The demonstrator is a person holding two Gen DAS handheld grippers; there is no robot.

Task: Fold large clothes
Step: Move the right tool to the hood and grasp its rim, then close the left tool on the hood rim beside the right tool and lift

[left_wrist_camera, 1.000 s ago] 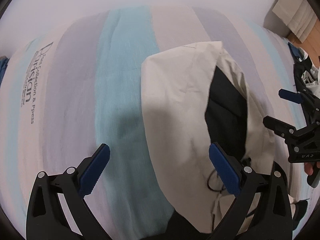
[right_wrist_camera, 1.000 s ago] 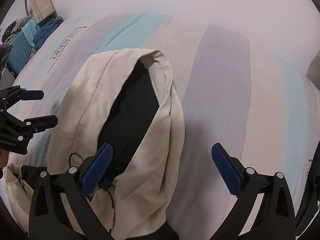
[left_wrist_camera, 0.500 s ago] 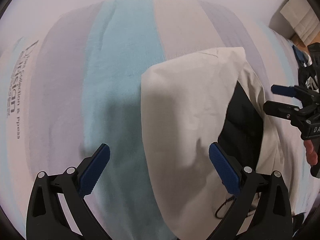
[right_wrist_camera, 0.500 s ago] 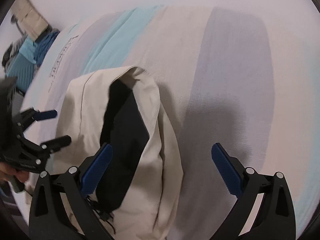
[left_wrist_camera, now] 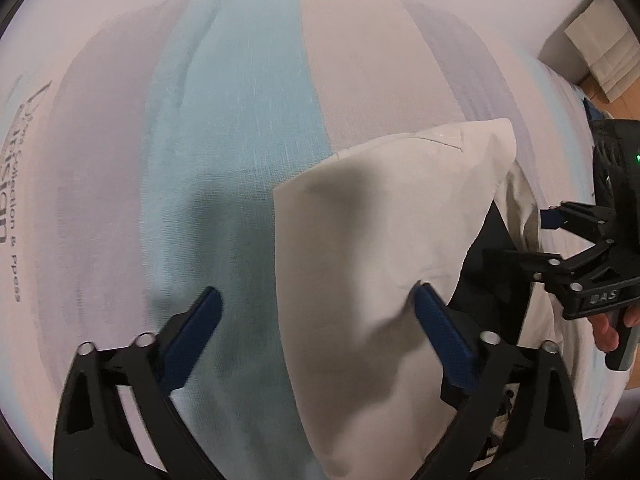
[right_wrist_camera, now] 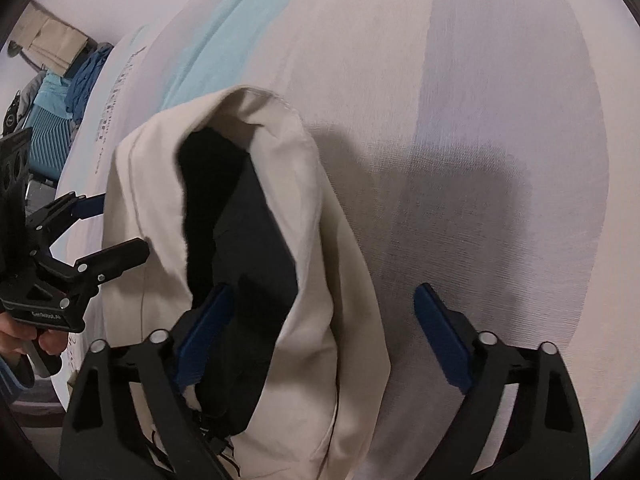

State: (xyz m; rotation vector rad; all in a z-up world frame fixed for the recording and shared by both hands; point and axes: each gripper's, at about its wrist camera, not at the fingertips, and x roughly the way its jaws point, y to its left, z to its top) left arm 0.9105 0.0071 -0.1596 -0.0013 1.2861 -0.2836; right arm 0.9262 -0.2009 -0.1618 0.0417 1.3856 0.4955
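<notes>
A beige jacket (left_wrist_camera: pixel 372 240) with a black lining (right_wrist_camera: pixel 240 248) lies on a striped bedsheet (left_wrist_camera: pixel 240 120). In the left wrist view my left gripper (left_wrist_camera: pixel 316 336) is open, its jaws straddling the jacket's left edge, close above the cloth. In the right wrist view my right gripper (right_wrist_camera: pixel 320 336) is open, its jaws straddling the jacket's right edge (right_wrist_camera: pixel 336 300) beside the dark lining. Each gripper shows in the other's view: the right one (left_wrist_camera: pixel 536 236) at the far right, the left one (right_wrist_camera: pixel 108 224) at the far left.
The sheet has pale blue, grey and beige stripes and printed lettering (left_wrist_camera: pixel 12 200) at its left side. A folded beige cloth (left_wrist_camera: pixel 600 52) sits beyond the bed's far right corner. Blue items (right_wrist_camera: pixel 60 120) lie off the bed's left side.
Both grippers have dropped closer to the jacket and moved toward its far end. The jacket's edges now sit between the jaws of each gripper. Both stay open.
</notes>
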